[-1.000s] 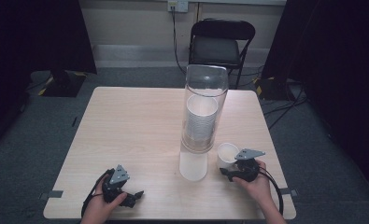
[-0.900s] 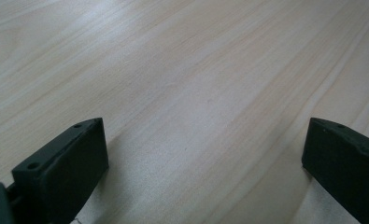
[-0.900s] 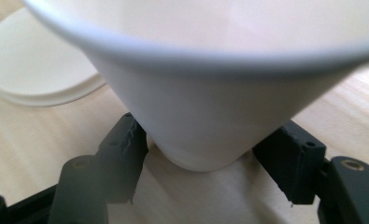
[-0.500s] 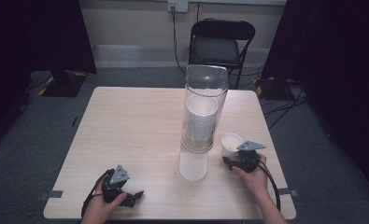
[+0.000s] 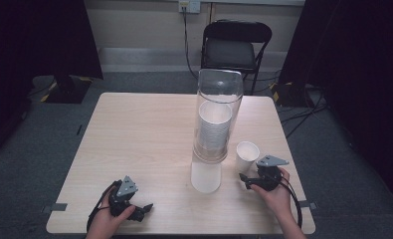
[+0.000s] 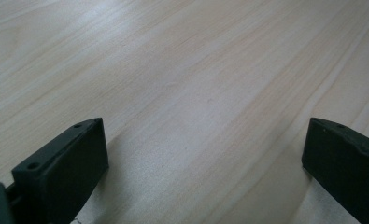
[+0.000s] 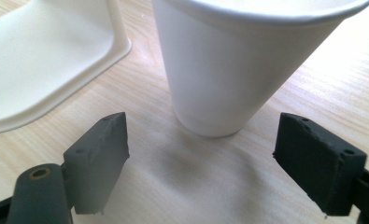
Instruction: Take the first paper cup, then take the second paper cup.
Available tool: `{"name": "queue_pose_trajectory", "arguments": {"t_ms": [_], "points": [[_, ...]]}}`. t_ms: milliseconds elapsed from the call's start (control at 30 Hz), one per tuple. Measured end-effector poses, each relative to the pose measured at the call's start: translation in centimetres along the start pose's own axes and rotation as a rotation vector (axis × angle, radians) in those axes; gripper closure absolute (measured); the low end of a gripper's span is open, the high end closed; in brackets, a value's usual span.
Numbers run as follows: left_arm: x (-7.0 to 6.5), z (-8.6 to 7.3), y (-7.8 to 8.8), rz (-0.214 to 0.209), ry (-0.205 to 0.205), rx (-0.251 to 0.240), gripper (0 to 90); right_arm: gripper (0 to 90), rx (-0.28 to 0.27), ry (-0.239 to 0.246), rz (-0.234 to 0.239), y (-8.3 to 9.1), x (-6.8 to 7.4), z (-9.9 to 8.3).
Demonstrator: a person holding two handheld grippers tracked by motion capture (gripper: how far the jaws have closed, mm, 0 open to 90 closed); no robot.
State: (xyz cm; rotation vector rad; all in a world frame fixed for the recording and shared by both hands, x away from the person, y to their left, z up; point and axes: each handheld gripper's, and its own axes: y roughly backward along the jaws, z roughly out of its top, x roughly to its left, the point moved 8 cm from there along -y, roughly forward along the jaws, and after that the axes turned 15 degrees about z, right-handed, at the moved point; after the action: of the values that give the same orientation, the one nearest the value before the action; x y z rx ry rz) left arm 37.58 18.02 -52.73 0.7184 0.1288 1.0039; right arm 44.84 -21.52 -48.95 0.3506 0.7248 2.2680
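Note:
A white paper cup [image 5: 247, 155] stands upright on the wooden table [image 5: 144, 134], just right of the cup dispenser. In the right gripper view the cup [image 7: 229, 70] sits just beyond the two black jaws, which touch nothing. My right gripper [image 5: 244, 180] [image 7: 203, 135] lies near the table's front right; its jaws have just been opening and stand apart, free of the cup. My left gripper [image 5: 145, 208] [image 6: 205, 149] rests at the front left, open over bare wood.
A tall clear dispenser tube [image 5: 220, 94] holds a stack of white cups [image 5: 214, 130] on a white base [image 5: 206, 177] [image 7: 42, 65] at mid-table. A black folding chair [image 5: 236, 47] stands behind the far edge. Dark curtains hang on both sides.
The cup shifted a little farther from the front edge with the right gripper on it. The right jaws then opened and drew back from the cup. The left hand stayed still.

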Motion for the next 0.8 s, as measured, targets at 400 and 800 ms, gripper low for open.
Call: {"name": "queue_pose_trajectory", "arguments": {"t_ms": [400, 800], "points": [[0.0, 0.0, 0.0, 0.000, 0.000, 0.001, 0.0, 14.8, -0.022, 0.014, 0.057, 0.9, 2.0, 0.3], [0.0, 0.0, 0.0, -0.001, 0.001, 0.000, 0.0, 16.2, -0.024, 0.031, 0.105, 0.9, 3.5, 0.7]]}}
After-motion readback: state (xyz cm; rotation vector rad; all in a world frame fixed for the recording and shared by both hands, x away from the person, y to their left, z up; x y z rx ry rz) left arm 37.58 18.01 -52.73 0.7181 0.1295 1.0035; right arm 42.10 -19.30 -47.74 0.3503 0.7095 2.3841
